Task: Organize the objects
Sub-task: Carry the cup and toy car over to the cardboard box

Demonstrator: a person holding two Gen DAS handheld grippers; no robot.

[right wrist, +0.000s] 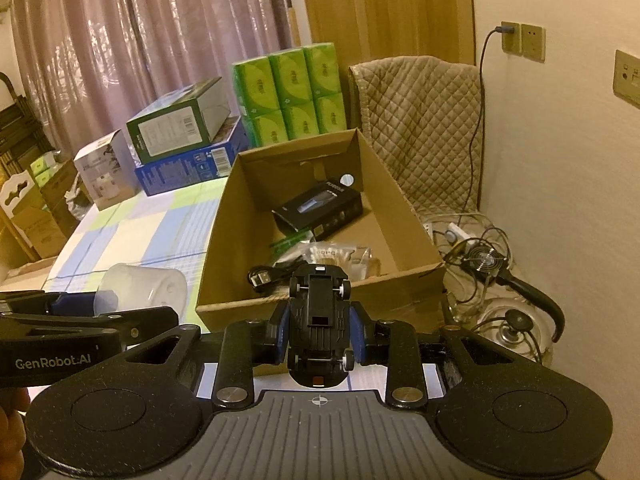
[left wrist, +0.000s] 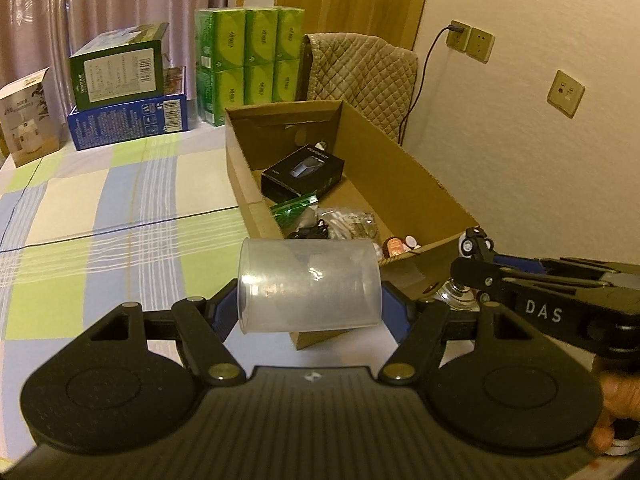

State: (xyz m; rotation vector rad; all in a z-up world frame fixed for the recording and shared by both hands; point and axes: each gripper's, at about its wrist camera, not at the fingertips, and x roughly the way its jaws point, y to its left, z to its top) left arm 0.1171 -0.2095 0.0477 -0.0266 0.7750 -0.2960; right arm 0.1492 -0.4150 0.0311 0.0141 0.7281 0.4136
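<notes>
Your left gripper point(left wrist: 310, 312) has its jaws clamped on a clear, frosted plastic cylindrical container point(left wrist: 309, 285), held on its side with the blue pads pressing its two ends. It hangs above the checked blue, green and white cloth point(left wrist: 100, 216) that covers the desk, just short of the near left corner of the open brown cardboard box point(left wrist: 404, 184).

Your right gripper point(right wrist: 319, 334) has its jaws closed on a small black toy car point(right wrist: 319, 320), turned belly-up so its underside and white-hubbed wheels face the camera, nose pointing toward the box. It sits just in front of the box's near wall.

Inside the box you can see a black rectangular product carton point(right wrist: 318, 210) lying at a tilt, green plastic-wrapped items point(left wrist: 294, 205) beside it, a clear bag of small pale pieces point(right wrist: 332, 254), and a black USB cable point(right wrist: 262, 276) near the front edge.

Beyond the box, at the far end of the desk, a green carton point(left wrist: 120, 66) lies on a blue carton point(left wrist: 128, 122), with a white carton point(left wrist: 30, 118) to their left and a stacked pack of green tissue packets point(left wrist: 248, 66) to their right. A quilted beige cover point(right wrist: 420, 120) drapes over something against the wall.
</notes>
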